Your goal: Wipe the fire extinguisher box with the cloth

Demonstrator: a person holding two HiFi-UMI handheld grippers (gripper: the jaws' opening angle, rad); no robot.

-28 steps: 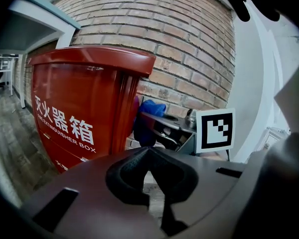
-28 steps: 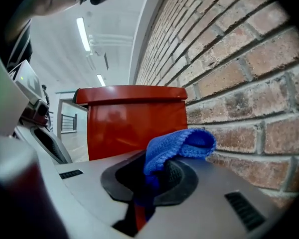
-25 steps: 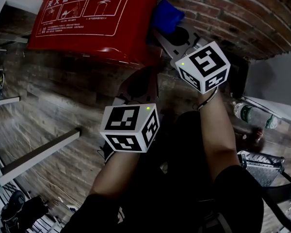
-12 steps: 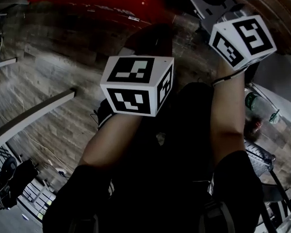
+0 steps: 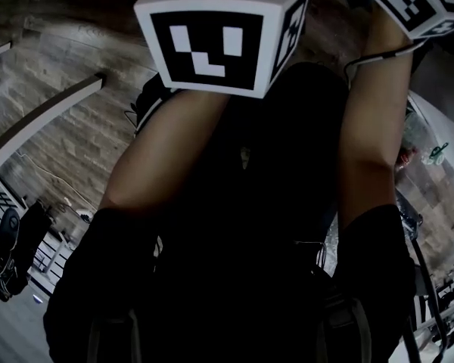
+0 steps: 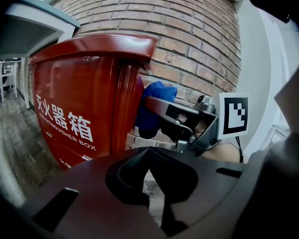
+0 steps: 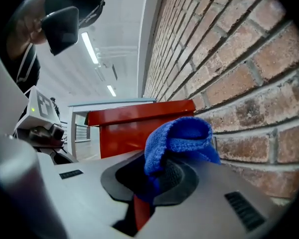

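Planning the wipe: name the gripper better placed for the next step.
Right. The right gripper is shut on the blue cloth near the fire extinguisher box; the left gripper is shut and empty.

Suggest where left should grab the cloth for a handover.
The free blue fold of the cloth bulging past the right gripper jaws. Come from the box side: the brick wall crowds the other side. The left gripper, shut now, must open first.
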